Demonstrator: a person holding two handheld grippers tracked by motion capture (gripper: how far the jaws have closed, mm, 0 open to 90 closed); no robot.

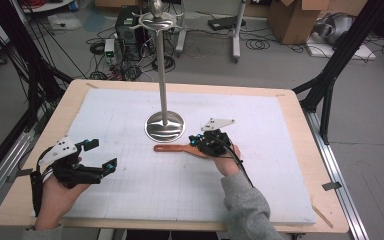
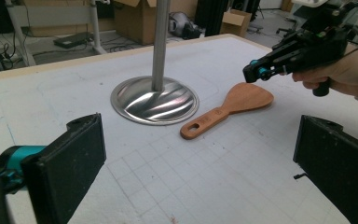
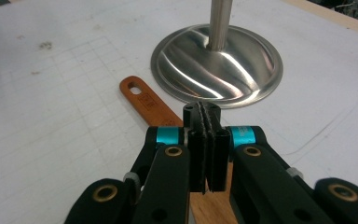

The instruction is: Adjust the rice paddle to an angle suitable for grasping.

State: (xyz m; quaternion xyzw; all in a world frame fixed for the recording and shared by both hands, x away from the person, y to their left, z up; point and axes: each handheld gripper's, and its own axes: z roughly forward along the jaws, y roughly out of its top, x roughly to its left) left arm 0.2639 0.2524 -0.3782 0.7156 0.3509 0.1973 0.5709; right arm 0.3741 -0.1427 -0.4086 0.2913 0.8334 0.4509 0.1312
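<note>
White padded table (image 1: 130,195): the right gripper (image 3: 207,140) hovers, jaws pressed together and empty, just above the wooden spatula (image 2: 228,108) lying beside the metal stand (image 1: 164,126) — lowered like this, it may only push it. Left gripper (image 1: 100,155) waits wide open.

Black grippers (image 1: 198,140) — teal joints, brass screws, grey three-cornered plates; grey sleeve (image 1: 246,207).

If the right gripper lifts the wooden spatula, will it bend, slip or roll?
The wooden spatula looks solid, so probably stiff and light. It lies flat on the white mat, so rolling seems unlikely. Its smooth finish might slip between the shut jaws of the right gripper.
</note>
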